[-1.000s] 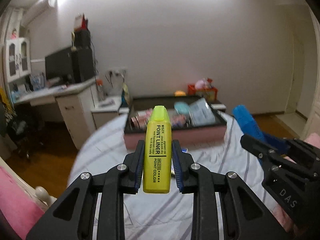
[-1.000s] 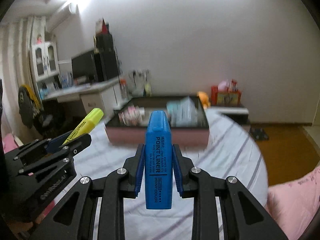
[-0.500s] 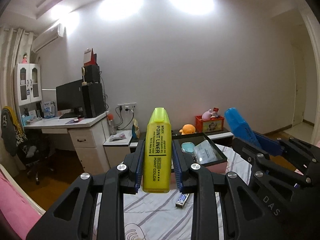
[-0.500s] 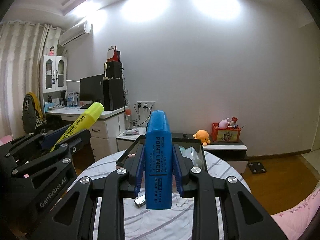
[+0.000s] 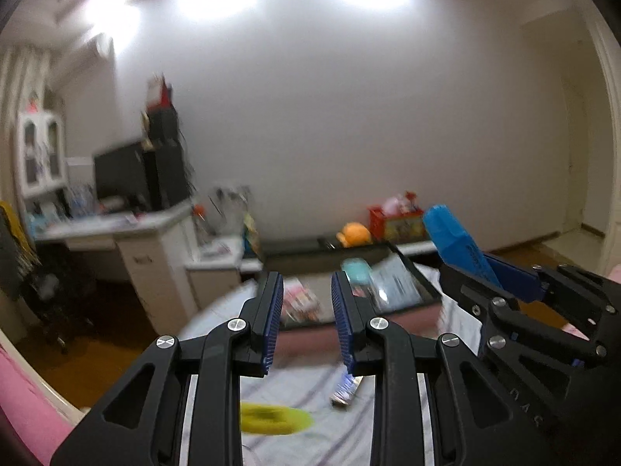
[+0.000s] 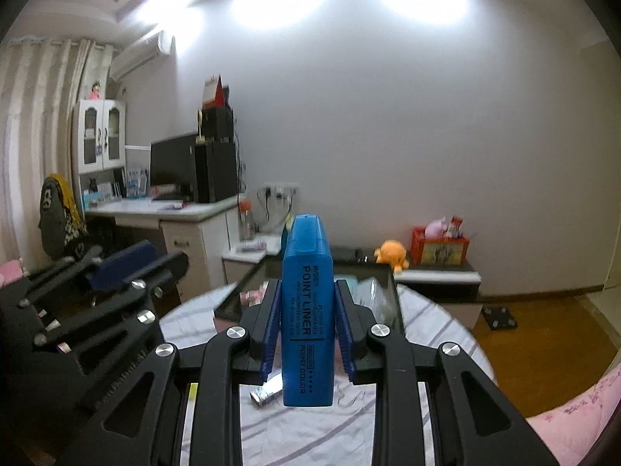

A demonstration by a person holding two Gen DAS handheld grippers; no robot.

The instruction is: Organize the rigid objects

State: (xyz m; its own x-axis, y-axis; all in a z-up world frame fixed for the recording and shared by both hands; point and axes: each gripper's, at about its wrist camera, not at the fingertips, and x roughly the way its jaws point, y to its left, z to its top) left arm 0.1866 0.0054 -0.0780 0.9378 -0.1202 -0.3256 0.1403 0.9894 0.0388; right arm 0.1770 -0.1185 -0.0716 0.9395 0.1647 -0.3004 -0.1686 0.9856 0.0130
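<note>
White walls and a cluttered bedroom lie behind a round counter [image 5: 388, 423] draped in a striped cloth.

The left gripper [image 5: 306, 322] is empty. Its blue pads stand a narrow gap apart with nothing between them. Just below it and slightly to its left, a blurred yellow highlighter [image 5: 275, 421] shows against the cloth; whether it rests there or is in the air cannot be told. A small silvery wrapped item [image 5: 345, 390] lies a little to the right of the yellow shape, under the right-hand finger. Ahead of the left gripper sits a black tray [image 5: 423, 291] on a pink base, with blurred packets inside.

The right gripper [image 6: 306, 326] is clamped on a blue highlighter [image 6: 307, 310], which stands upright between the pads. Its cap points up and away, and its printed label faces the camera. In the left wrist view this gripper sits close on the right, and the blue cap juts up and leftward above the tray's right corner.

Beyond the tray are an orange plush toy [image 5: 353, 233] and a red box [image 5: 396, 221] on a low shelf. Far to the left of both grippers stands a white desk [image 6: 174, 213] carrying a dark monitor [image 6: 174, 171].
</note>
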